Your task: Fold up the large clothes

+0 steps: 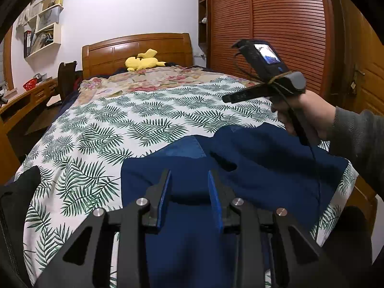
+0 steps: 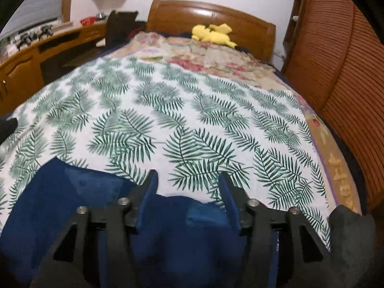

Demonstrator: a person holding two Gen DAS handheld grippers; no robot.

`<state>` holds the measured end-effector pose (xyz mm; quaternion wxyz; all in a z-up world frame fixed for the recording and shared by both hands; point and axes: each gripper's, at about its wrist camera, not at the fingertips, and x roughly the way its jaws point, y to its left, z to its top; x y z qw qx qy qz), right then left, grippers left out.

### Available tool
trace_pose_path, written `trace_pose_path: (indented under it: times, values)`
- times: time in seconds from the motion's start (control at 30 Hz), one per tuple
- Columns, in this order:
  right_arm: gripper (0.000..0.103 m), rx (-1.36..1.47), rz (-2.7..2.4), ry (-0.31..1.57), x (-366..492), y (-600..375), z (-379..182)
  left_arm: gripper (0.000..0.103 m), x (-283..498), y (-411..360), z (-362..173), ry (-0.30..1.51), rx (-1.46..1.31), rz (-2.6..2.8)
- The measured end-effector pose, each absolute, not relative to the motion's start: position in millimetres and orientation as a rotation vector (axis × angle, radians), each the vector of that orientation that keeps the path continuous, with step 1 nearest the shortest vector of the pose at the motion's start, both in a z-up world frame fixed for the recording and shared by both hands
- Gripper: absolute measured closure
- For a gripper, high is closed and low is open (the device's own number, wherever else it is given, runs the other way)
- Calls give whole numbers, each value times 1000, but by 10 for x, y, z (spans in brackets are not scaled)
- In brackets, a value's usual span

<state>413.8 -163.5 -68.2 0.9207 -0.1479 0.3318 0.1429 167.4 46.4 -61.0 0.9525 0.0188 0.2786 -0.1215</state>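
Observation:
A dark blue garment [image 1: 252, 165] lies crumpled on the near end of the bed, on a white sheet with green fern print [image 1: 134, 122]. My left gripper [image 1: 189, 177] is open just above the garment, with nothing between its blue pads. The right gripper's body [image 1: 264, 76] shows in the left wrist view, held in a hand above the garment's far right edge. In the right wrist view the garment [image 2: 79, 206] fills the lower left, and my right gripper [image 2: 188, 180] is open over its far edge, holding nothing.
A yellow plush toy [image 1: 144, 62] lies by the wooden headboard [image 1: 136, 48] on a floral quilt [image 1: 153, 76]. A slatted wooden wardrobe [image 1: 276, 24] stands right of the bed. A wooden desk [image 1: 26, 96] runs along the left. A black cloth [image 1: 19, 192] lies at the bed's near left.

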Motion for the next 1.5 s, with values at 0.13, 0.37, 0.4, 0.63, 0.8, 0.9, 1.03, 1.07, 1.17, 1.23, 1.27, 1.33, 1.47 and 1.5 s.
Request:
trace_pose_path:
  times: [0.13,0.37,0.4,0.63,0.8,0.9,1.03,1.07,1.17,1.23,1.27,1.33,1.47,1.5]
  values:
    - [49,-282,396,714,3997,-1568,-751,74,1711,554,-611,574,16,-229]
    - [50,-275,568,815,3763,-1144,-1061,74,1733,696,-646,582,-4,-190]
    - [50,-278,585,823,3727,-1083,-1099,74,1734,713,-654,584,-7,-186]
    - [50,-312,660,906,3600,-792,-1391,74,1784,784,-716,603,-16,-163]
    - [50,-364,604,987,3721,-719,-1677,74,1796,796,-719,605,-16,-159]
    - [51,-354,599,1055,3823,-730,-1851,74,1803,816,-720,608,-16,-156]
    - [101,-384,619,1036,3845,-694,-1824,74,1817,840,-731,612,-21,-152]
    - [102,-392,624,1031,3851,-679,-1801,74,1810,841,-735,611,-23,-152]
    - [103,-431,589,903,3836,-591,-1586,74,1806,842,-740,611,-25,-153]
    - [103,-412,574,837,3857,-545,-1425,74,1810,846,-745,611,-27,-152]
    - [103,-410,565,805,3863,-517,-1355,74,1812,849,-748,612,-28,-150]
    - [103,-385,576,747,3896,-421,-1168,74,1816,855,-749,613,-30,-149]
    - [103,-388,571,662,3928,-241,-965,74,1831,867,-755,612,-30,-150]
    - [103,-377,565,665,3972,-209,-942,74,1841,870,-765,614,-29,-150]
